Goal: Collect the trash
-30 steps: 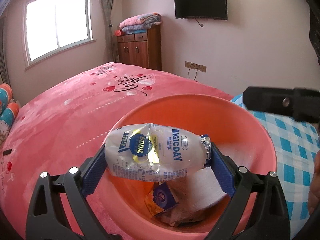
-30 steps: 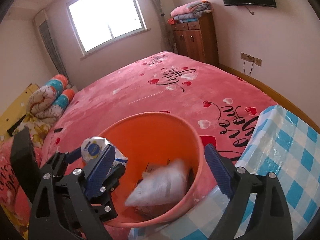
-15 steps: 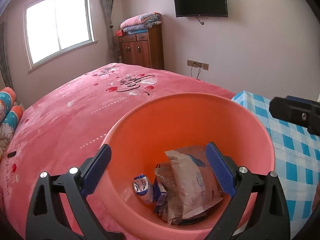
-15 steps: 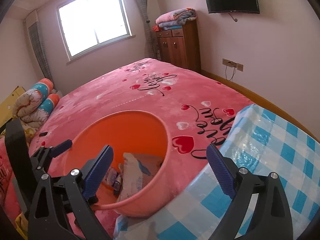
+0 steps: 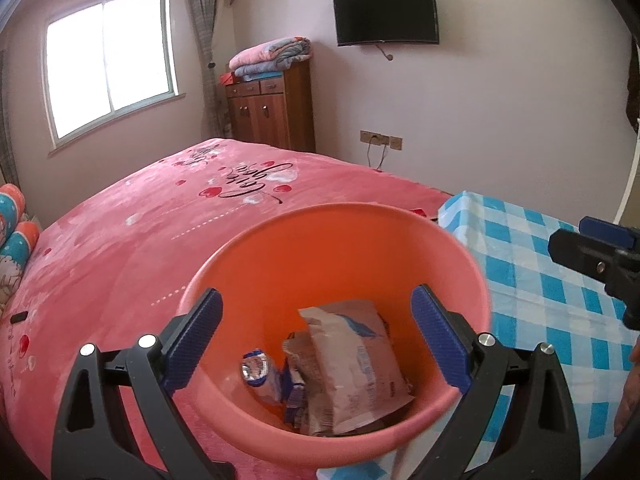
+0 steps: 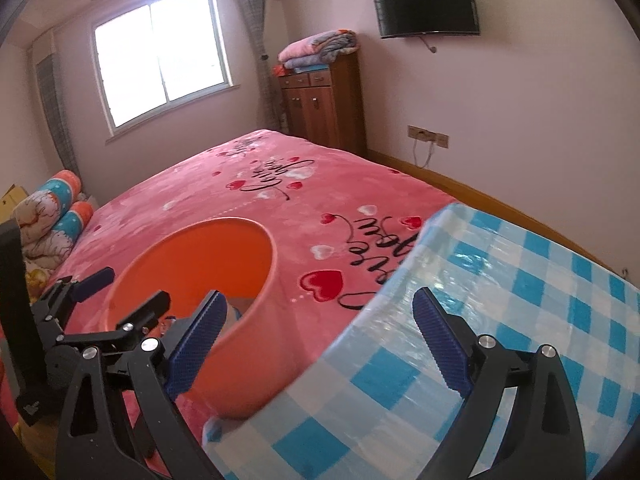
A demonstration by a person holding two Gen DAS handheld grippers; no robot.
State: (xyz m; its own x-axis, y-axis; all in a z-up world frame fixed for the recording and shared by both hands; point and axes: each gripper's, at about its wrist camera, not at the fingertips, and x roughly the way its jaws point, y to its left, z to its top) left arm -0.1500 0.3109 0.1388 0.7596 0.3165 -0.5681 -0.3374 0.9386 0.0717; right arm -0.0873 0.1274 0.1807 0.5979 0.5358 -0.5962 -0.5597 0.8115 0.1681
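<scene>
An orange plastic bin (image 5: 328, 236) stands by the bed and holds trash: a white snack bag (image 5: 358, 364), a small white pouch (image 5: 256, 372) and a blue wrapper (image 5: 294, 388). My left gripper (image 5: 318, 336) is open and empty, just above the bin's near rim. My right gripper (image 6: 318, 336) is open and empty, over the edge of the blue checked tablecloth (image 6: 500, 340), right of the bin (image 6: 188, 264). The left gripper (image 6: 88, 304) also shows in the right wrist view, and the right gripper's tip (image 5: 592, 248) in the left wrist view.
A bed with a pink heart-print blanket (image 5: 140, 232) lies behind the bin. The table with the blue checked cloth (image 5: 540, 280) is to the right. Rolled bedding (image 6: 52, 216) lies far left. A wooden cabinet (image 5: 272, 108) and wall TV (image 5: 386, 12) are behind.
The left gripper opened and dropped the white pouch into the bin. Both grippers drew back and up; the right one swung right over the tablecloth.
</scene>
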